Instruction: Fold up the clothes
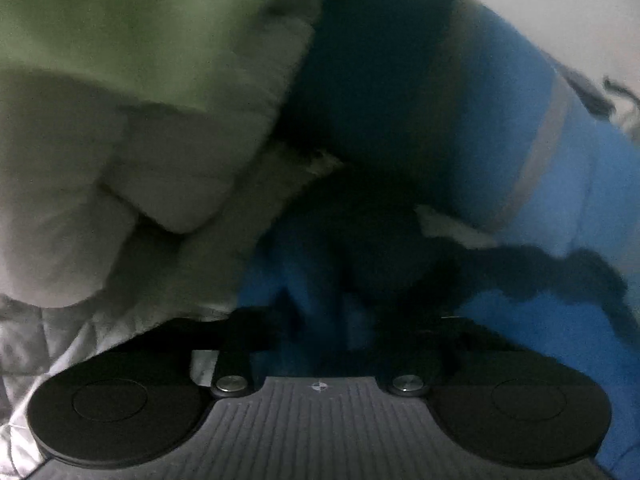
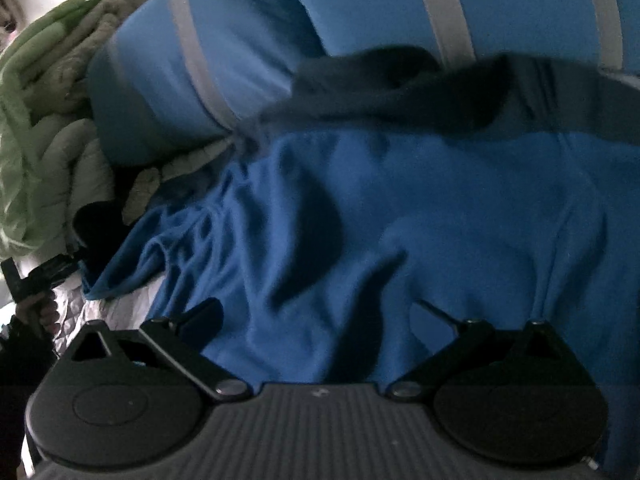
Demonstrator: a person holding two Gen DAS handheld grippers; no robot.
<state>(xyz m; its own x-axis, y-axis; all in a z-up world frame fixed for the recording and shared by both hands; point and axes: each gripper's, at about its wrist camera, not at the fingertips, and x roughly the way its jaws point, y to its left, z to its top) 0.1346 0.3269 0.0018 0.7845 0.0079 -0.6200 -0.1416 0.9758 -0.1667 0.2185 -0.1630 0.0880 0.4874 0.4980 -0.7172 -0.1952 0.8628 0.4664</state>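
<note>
Quilted white bedding (image 2: 104,312) is the surface under everything, dim and blurred in both wrist views. Nearest, the right gripper (image 2: 320,308) stands released, its fingers spread wide over the rumpled bright blue knit garment (image 2: 360,216), nothing pinched between them. That blue garment lies spread across the bedding in loose creases, just in front of the right gripper; it looks light, soft and limp, likely to sag and slide once lifted, so a hem or corner would probably give the surest hold. Its long axis seems to run across the right-wrist view, though which end is collar or hem I cannot tell. At the blue garment's left edge, the left gripper (image 1: 316,320) has its linkage drawn in and looks clenched on a bunched fold of blue cloth, though its fingertips are lost in shadow. Beyond the garment lies a dark navy cloth (image 2: 420,88), then blue pillows with grey stripes (image 2: 224,72); left of these sits a pale green-and-grey padded quilt (image 2: 52,120).
</note>
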